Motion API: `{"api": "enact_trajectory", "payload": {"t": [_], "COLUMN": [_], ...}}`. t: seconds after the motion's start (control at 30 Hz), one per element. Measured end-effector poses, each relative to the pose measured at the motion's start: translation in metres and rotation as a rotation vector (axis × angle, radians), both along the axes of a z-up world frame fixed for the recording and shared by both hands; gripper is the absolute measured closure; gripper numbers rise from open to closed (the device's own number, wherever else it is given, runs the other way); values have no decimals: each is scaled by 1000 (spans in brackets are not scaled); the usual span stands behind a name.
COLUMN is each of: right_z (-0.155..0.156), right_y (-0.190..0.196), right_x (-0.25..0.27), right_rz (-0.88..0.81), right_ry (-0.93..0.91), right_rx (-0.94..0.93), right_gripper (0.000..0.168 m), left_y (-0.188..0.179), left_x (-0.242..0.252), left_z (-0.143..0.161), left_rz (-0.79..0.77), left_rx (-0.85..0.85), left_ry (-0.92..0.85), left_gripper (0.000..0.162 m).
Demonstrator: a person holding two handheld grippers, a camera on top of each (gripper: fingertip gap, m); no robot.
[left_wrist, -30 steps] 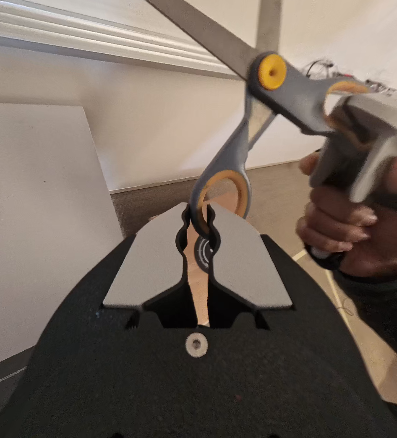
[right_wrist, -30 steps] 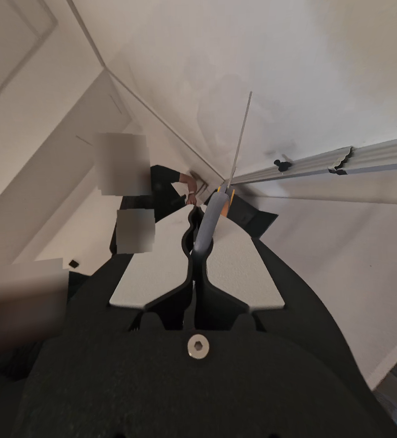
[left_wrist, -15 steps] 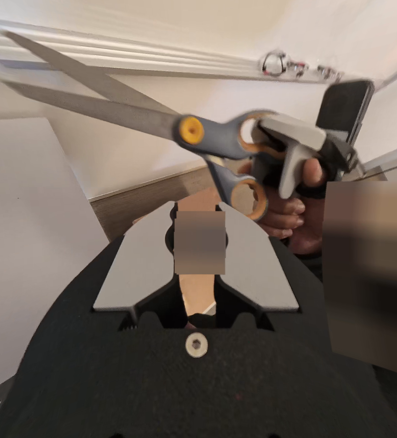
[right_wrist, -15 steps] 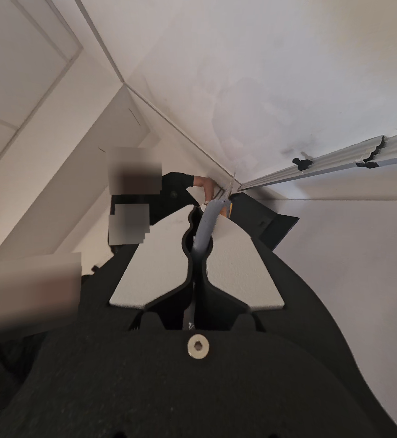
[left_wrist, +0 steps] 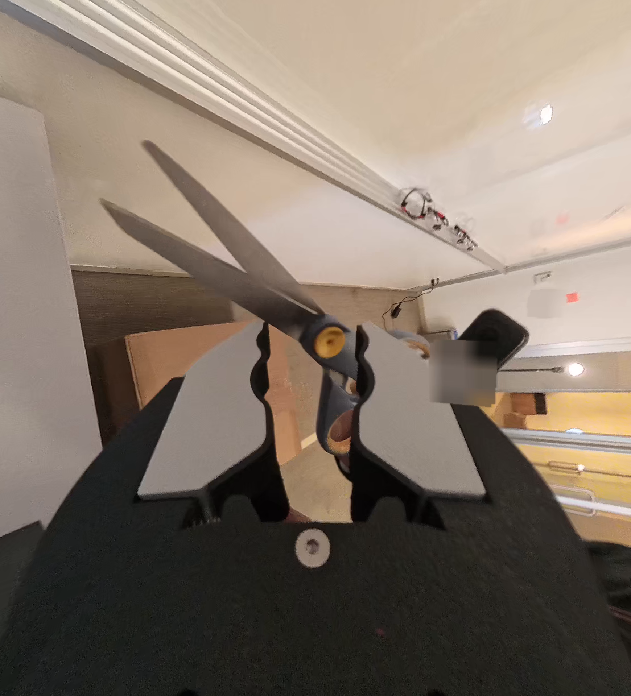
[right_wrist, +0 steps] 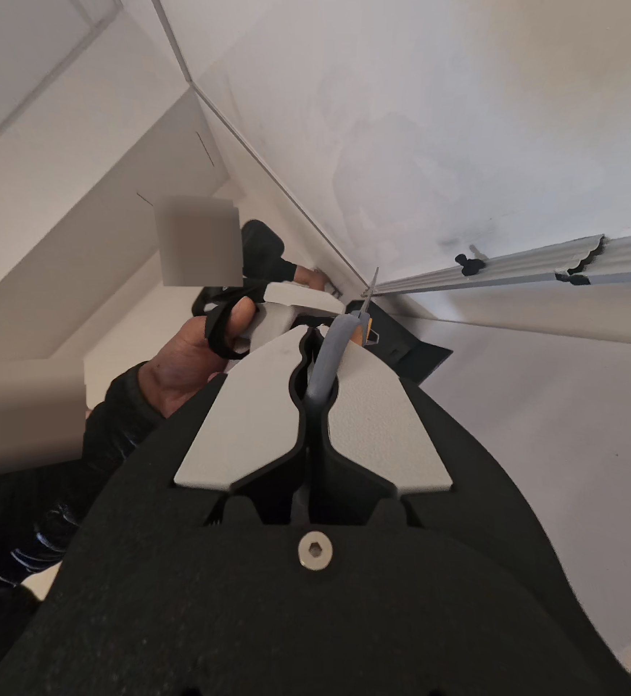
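Note:
A pair of scissors (left_wrist: 253, 286) has grey blades, blue-grey handles and a yellow pivot (left_wrist: 329, 341). The blades stand apart and point up and left. My left gripper (left_wrist: 310, 339) is open; the pivot and the lower handle loop (left_wrist: 334, 425) lie between its fingers, close to the right finger. I cannot tell if they touch. My right gripper (right_wrist: 321, 331) is shut on the other scissors handle (right_wrist: 329, 354) and holds the scissors in the air. The right gripper's black body (left_wrist: 495, 335) shows past my left gripper's right finger. The left gripper (right_wrist: 295, 301) shows in the right wrist view, held by a hand (right_wrist: 189, 354).
A white panel (left_wrist: 5, 263) stands at the left, with a cardboard box (left_wrist: 178, 361) behind the fingers. A ceiling moulding (left_wrist: 268, 124) runs overhead. A grey wall rail (right_wrist: 495, 271) crosses the right wrist view. A dark sleeve (right_wrist: 110, 433) is at the lower left.
My left gripper let go of the lower scissors handle and opened wide. The scissors swung so the blades point up-left, and the pivot now sits between my left fingers. The right gripper kept its hold.

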State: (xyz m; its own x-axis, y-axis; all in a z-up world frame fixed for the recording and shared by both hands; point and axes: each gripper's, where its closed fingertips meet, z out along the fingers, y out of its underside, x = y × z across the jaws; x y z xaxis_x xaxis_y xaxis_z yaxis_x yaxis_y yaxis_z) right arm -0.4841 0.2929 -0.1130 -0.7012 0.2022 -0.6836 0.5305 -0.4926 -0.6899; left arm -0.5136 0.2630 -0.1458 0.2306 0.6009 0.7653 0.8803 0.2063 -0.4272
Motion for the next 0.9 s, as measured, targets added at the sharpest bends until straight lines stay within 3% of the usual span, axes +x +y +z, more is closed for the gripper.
{"api": "enact_trajectory", "payload": {"t": [0.27,0.5,0.8,0.9], "right_z": [-4,-20,-33,-23], "right_y": [1,3,18,22], "right_x": [-3,-3,-22,-16], "right_rz": [-102,-116,-112,-48], "right_ry": [165,192,137,167], "right_rx": [110,167,22,-90], "right_gripper": [168,168,168,147], "left_y": [7,16,31,37], "left_x": [-20,-29,-48,-51], "left_z": [-9,-14,-8,1], "left_rz": [41,5,113,108], "left_rx": [-18,2,143,194], "left_ry": [-67,-47,-27,-14], "left_gripper": [129,136,146,147]}}
